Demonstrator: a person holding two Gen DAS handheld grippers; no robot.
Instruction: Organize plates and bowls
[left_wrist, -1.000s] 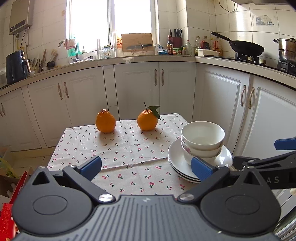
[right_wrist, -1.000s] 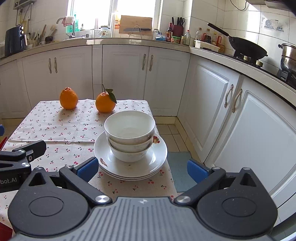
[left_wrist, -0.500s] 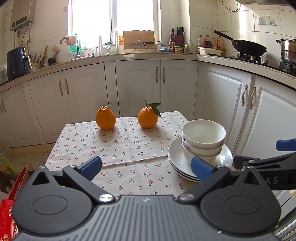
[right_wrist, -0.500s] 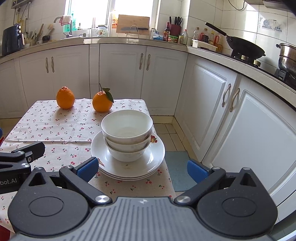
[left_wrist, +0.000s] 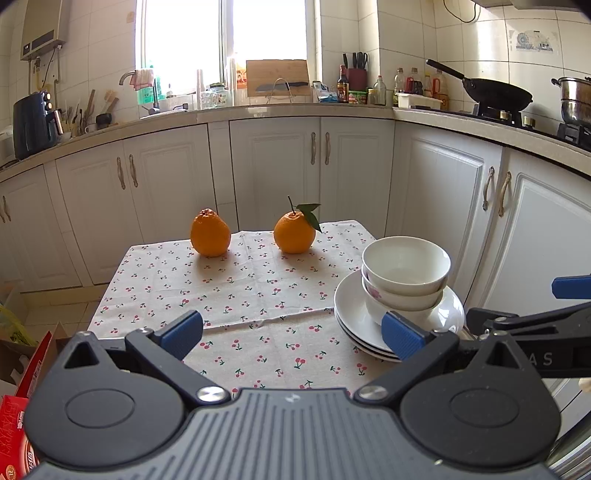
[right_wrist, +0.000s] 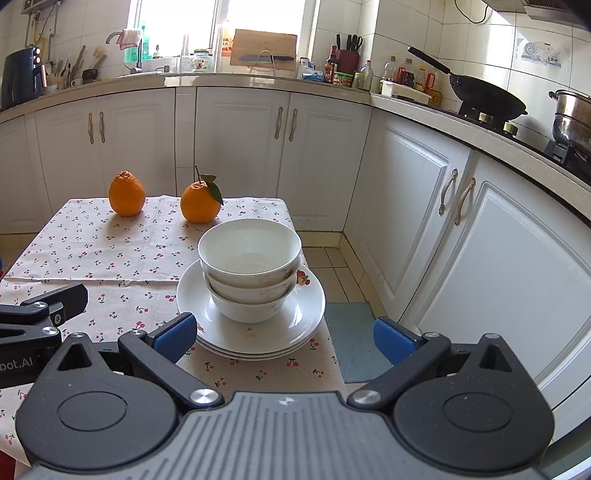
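Observation:
Three white bowls (left_wrist: 405, 271) (right_wrist: 250, 258) are nested on a stack of white plates (left_wrist: 351, 314) (right_wrist: 295, 325) at the right side of a cherry-print tablecloth (left_wrist: 236, 288) (right_wrist: 110, 254). My left gripper (left_wrist: 291, 332) is open above the cloth's near edge, to the left of the stack, with nothing between its fingers. My right gripper (right_wrist: 284, 336) is open just short of the plates, its left pad at their near rim. In each view the other gripper shows at the edge: the right gripper (left_wrist: 535, 317) and the left gripper (right_wrist: 37, 314).
Two oranges (left_wrist: 209, 233) (left_wrist: 294, 232) sit at the far side of the table. White cabinets (right_wrist: 480, 240) and a counter with a wok (right_wrist: 487, 98) stand close on the right. A red box (left_wrist: 14, 417) lies on the floor at left.
Both views have risen and tilted slightly, so the table and dishes sit a little lower in frame. The dishes have not moved. Both grippers stay open.

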